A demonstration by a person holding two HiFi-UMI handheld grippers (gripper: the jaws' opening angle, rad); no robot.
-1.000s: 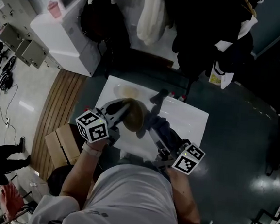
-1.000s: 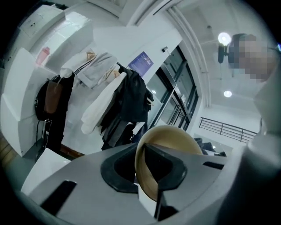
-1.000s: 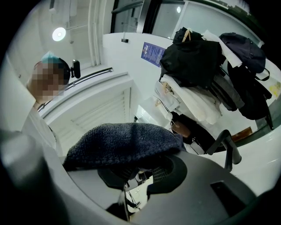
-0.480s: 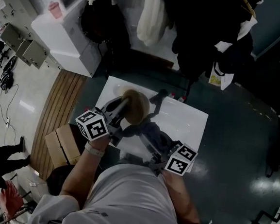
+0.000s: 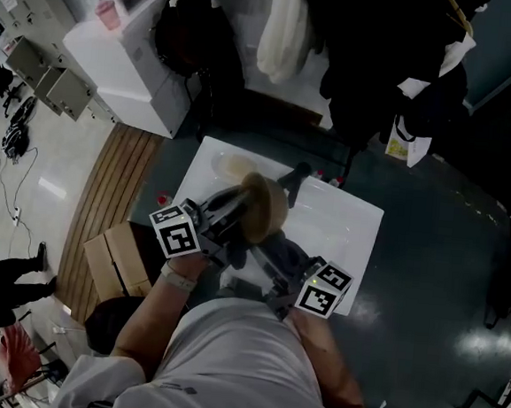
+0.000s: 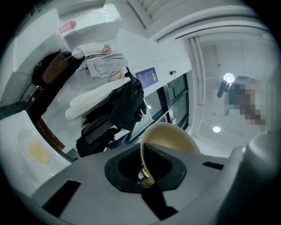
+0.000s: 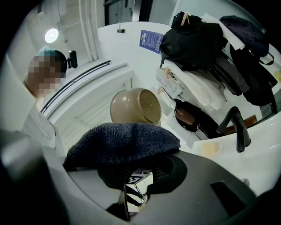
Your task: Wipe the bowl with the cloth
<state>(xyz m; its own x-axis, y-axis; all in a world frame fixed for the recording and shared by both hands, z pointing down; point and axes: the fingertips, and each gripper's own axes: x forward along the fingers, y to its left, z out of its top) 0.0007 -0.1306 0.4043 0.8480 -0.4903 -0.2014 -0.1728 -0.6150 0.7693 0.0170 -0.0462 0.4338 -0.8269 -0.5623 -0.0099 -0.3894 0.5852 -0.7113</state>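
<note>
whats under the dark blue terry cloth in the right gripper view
The right gripper, shut on the dark blue terry cloth. The cloth drapes over its jaw tips, hiding them; only the black jaw bases show below it.

A person fills the lower centre of the head view, wearing a pale grey short-sleeved T-shirt (image 5: 232, 365) and a light wristband (image 5: 171, 276). The dark grey plastic left gripper (image 5: 230, 211) bears a white cube printed with black square markers (image 5: 175, 232). The matching right gripper (image 5: 274, 249) bears a second marker cube (image 5: 323, 290).
</note>
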